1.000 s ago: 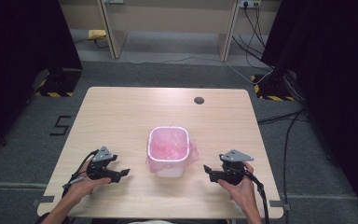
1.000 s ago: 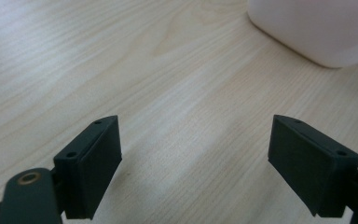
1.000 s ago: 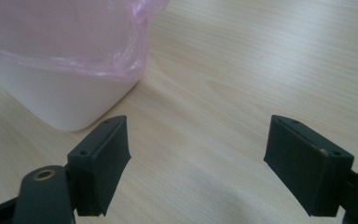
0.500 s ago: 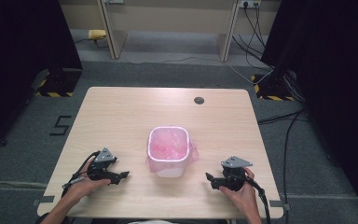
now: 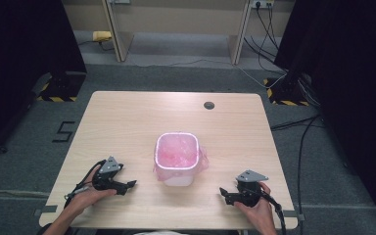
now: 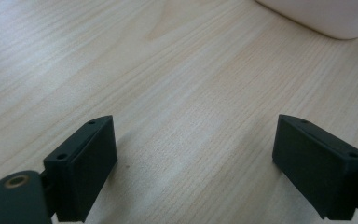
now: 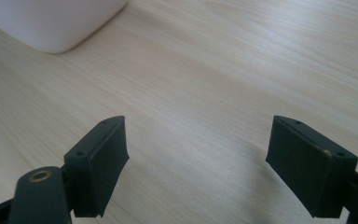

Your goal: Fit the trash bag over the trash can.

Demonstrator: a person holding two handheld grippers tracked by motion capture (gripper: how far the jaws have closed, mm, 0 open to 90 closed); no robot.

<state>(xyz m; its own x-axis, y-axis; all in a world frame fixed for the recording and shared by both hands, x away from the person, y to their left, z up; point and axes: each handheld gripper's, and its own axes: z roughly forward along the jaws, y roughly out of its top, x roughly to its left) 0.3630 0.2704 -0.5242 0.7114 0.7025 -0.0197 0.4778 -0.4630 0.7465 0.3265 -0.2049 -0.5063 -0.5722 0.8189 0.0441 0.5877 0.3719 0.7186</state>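
Your left gripper (image 5: 127, 185) and right gripper (image 5: 226, 195) rest on the desk (image 5: 127, 122) with jaws open and empty, so next reach in for the pink-lined bin (image 5: 176, 159).

Even overhead light on the table (image 5: 127, 117), dark room edges, soft shadows, slightly blurry close-ups

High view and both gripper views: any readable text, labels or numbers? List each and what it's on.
"5": dark numeral marked on the grey floor left of the light wooden table.
The white bin with pink plastic liner carries no print that can be seen.
The left gripper and right gripper, both open, bear no markings on their black jaws.
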